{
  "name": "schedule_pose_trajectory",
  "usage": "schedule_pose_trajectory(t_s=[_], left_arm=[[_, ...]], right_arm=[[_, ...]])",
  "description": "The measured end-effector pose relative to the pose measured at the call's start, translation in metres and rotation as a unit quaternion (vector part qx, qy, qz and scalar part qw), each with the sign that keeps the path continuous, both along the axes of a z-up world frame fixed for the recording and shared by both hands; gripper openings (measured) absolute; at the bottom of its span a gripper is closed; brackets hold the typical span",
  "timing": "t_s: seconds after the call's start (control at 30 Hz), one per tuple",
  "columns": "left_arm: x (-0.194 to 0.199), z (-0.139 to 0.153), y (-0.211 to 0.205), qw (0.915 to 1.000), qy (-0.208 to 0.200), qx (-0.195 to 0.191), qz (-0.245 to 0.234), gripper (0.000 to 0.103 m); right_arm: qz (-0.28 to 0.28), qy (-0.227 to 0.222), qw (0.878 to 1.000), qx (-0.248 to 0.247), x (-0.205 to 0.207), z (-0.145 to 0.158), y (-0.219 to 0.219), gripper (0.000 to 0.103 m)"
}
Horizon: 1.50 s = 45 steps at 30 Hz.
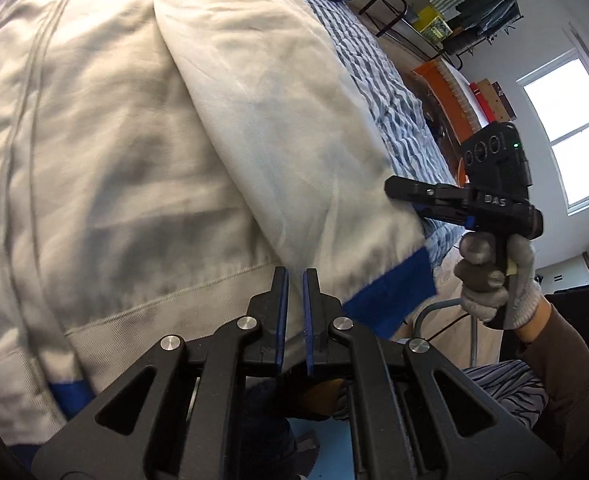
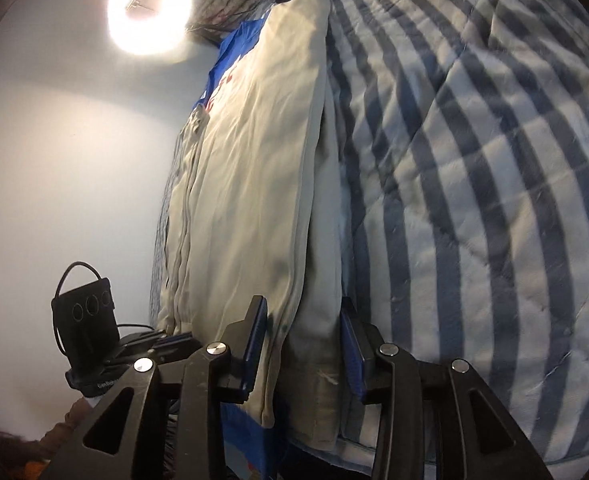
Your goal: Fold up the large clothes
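- The left tool (image 1: 294, 280) has its two blue pads pressed together. It sits at the bottom hem of the cream jacket (image 1: 134, 140), and a bit of hem cloth seems to be nipped between the pads, though I cannot be sure.
- The right tool (image 2: 302, 336) has its pads spread apart. The folded sleeve side of the jacket (image 2: 254, 200) lies between them, but the pads do not squeeze it.
- The jacket lies flat on the bed, zip side up, with one sleeve laid over its front. The blue cuff (image 1: 394, 280) is near the bed's edge.
- What could go wrong: the right tool has no hold on the sleeve, so the sleeve may slide off the front and undo the fold.
- If the left tool lifts the hem alone, the jacket may go crooked and bunch up on one side.
- The cuff is close to the edge, so a tug may pull it off the bed.
- The soft striped quilt (image 2: 474, 180) may wrinkle under the jacket and drag along with it.
- Around the bed: a gloved hand (image 1: 490, 280) holds the right tool, a clothes rack (image 1: 482, 8) stands by the wall, there is a bright window (image 1: 566, 128), and a round lamp (image 2: 149, 10) shines.
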<state>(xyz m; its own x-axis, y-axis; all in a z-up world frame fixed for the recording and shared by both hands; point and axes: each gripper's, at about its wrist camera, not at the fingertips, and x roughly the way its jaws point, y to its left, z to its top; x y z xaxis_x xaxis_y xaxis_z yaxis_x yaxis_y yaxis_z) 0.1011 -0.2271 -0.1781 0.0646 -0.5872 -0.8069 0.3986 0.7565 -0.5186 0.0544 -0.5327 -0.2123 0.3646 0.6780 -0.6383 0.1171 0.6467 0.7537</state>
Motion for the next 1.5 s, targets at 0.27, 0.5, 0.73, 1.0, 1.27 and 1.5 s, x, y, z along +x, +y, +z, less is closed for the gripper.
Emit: schedule_pose_trajectory(t_s=[0.27, 0.5, 0.73, 1.0, 1.27, 1.5], left_arm=[[0.014, 0.022, -0.022, 0.9926, -0.112, 0.034, 0.034, 0.003], [0.026, -0.029, -0.048, 0.9923, -0.099, 0.072, 0.019, 0.003], [0.003, -0.002, -0.047, 0.9912, -0.12, 0.05, 0.023, 0.003], [-0.004, -0.024, -0.053, 0.9947, -0.087, 0.054, -0.007, 0.003], [0.003, 0.058, 0.021, 0.9938, -0.087, -0.028, 0.064, 0.003], [0.016, 0.114, 0.128, 0.9713, -0.145, -0.064, 0.177, 0.003]], right_arm=[[0.01, -0.012, 0.998, -0.069, 0.004, 0.007, 0.016, 0.007], [-0.023, -0.01, 1.0, -0.016, 0.011, 0.008, 0.009, 0.046], [-0.009, -0.008, 0.996, -0.09, 0.016, 0.019, 0.028, 0.005], [0.016, -0.041, 0.983, -0.181, 0.025, 0.067, 0.068, 0.003], [0.051, -0.09, 0.962, -0.253, 0.03, 0.103, 0.096, 0.003], [0.103, -0.128, 0.946, -0.281, 0.044, 0.125, 0.146, 0.003]])
